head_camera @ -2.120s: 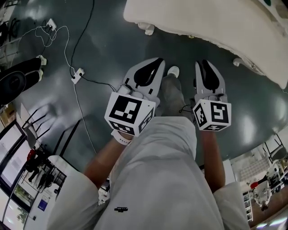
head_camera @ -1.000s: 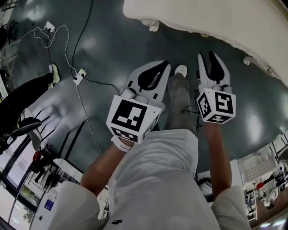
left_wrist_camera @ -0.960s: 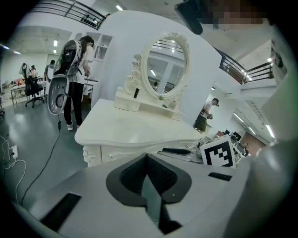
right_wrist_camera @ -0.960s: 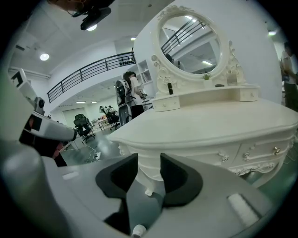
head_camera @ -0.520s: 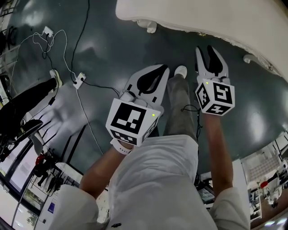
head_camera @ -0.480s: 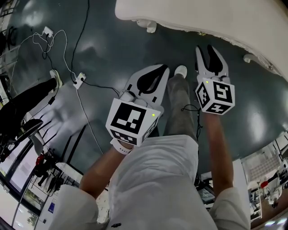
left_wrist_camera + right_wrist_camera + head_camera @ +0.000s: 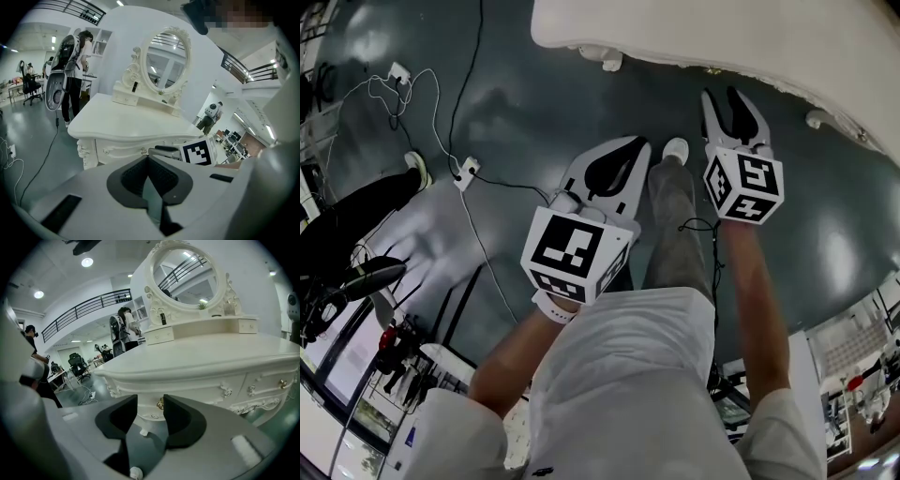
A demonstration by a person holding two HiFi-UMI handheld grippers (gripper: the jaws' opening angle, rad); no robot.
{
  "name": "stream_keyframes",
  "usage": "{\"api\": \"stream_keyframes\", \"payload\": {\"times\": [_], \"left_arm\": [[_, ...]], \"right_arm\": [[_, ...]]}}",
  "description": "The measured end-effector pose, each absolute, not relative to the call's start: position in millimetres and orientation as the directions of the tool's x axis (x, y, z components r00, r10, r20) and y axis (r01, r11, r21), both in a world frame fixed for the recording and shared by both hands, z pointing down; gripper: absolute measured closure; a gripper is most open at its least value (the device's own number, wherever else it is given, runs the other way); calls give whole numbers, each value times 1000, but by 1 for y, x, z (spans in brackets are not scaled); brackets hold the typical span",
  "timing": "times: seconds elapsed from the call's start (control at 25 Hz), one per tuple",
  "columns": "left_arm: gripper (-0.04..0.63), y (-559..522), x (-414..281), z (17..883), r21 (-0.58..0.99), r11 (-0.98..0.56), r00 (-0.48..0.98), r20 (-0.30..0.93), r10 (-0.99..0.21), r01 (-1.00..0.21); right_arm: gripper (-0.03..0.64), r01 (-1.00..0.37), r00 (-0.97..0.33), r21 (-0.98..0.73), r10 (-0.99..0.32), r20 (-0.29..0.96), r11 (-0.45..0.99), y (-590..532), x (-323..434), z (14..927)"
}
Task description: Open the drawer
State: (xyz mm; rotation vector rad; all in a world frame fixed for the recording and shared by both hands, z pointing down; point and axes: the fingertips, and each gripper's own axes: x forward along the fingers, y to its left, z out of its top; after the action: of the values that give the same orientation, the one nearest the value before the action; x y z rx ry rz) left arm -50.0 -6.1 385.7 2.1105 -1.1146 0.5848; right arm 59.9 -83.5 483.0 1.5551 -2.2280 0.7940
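Left item: my left gripper [image 7: 623, 142], jaws clenched pad to pad with nothing in them, held over the floor [image 7: 534, 103] and short of the dressing table [image 7: 722, 37]. Right item: my right gripper [image 7: 721, 101], released, its jaws just now opening, with nothing between the pads and its tips near the table's rim but clear of it. The drawer [image 7: 149, 408] lies ahead of the right gripper, under the tabletop. In the right gripper view its front and small brass-coloured knob [image 7: 160, 403] show through the gap between the pads, apart from both. The left gripper sits further left of it. The head view gives only the tabletop from above, so the drawer is hidden there, but it alone shows the cables [image 7: 441, 112] strewn on the floor. The left gripper view alone shows a person [image 7: 70, 56] standing at the table's far end, and the right gripper's marker cube [image 7: 199, 152] in front of the table's apron. Both gripper views show the oval mirror [image 7: 185, 273] in its carved frame. Materials: table glossy cream-white with a curved apron and scrolled relief; pads black and matte; gripper shells pale grey plastic; floor dark and polished — lamps reflect in it.
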Motion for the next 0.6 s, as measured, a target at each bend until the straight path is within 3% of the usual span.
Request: {"api": "stream_keyframes", "payload": {"times": [0.6], "left_arm": [[586,-16,-48,399,371,-417,552,658,-513,-830]], "right_arm": [[419,-945,-323,-230,-757,568,231,-105,63,505]]}}
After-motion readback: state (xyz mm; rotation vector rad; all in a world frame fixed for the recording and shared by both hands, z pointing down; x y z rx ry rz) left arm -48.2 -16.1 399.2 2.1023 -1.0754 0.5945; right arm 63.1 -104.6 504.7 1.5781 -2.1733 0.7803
